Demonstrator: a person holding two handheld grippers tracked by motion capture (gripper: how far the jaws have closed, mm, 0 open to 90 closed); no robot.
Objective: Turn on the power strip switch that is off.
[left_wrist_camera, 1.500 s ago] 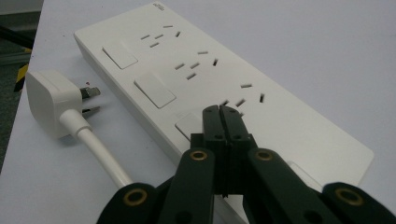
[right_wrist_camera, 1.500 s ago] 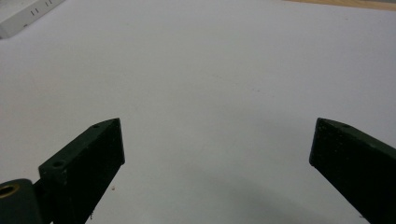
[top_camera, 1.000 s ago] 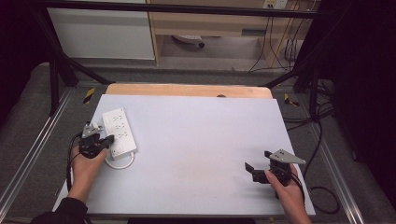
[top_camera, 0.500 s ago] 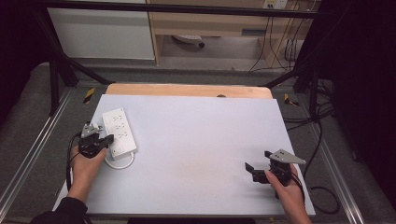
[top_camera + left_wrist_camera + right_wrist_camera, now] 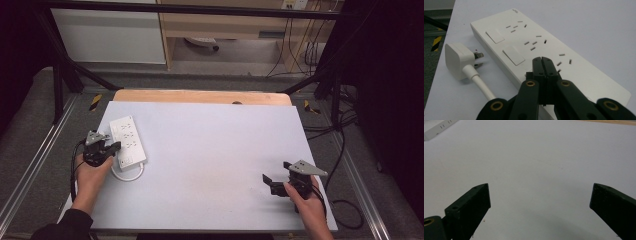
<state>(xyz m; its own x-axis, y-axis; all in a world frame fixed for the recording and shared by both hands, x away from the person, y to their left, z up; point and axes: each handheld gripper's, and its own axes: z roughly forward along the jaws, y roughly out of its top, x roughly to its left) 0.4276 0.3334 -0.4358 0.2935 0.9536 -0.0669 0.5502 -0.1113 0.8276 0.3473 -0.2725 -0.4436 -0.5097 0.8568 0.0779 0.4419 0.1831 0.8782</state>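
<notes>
left gripper (image 5: 541,60) sits with its jaws pressed together, nothing between them; we see the tips just over the top face of the white power strip (image 5: 544,50), near the strip's left long edge in the high view. whether the tips touch the face we cannot tell. in the high view we find this gripper (image 5: 112,147) at the strip (image 5: 128,141) from its left side, our left hand (image 5: 92,172) behind it.

strip lies flat on the white table (image 5: 210,150), in the left part, close to the left edge. long axis runs near-to-far across the table, tilted slightly, far end leaning left. socket face up: we count three socket groups in a row and two flat rocker switches beside them in the left gripper view. its cord (image 5: 127,175) loops out from the near end; the white plug (image 5: 459,60) lies on its side on the table just left of the strip, pins pointing toward the strip's side, apart from it.

right gripper (image 5: 272,182) rests near the right near corner, jaws spread wide with bare table between them (image 5: 540,197), well apart from the strip.

open room: we note wide bare surface between strip and right gripper, and toward the far wooden edge (image 5: 200,96). little margin on the strip's left.
</notes>
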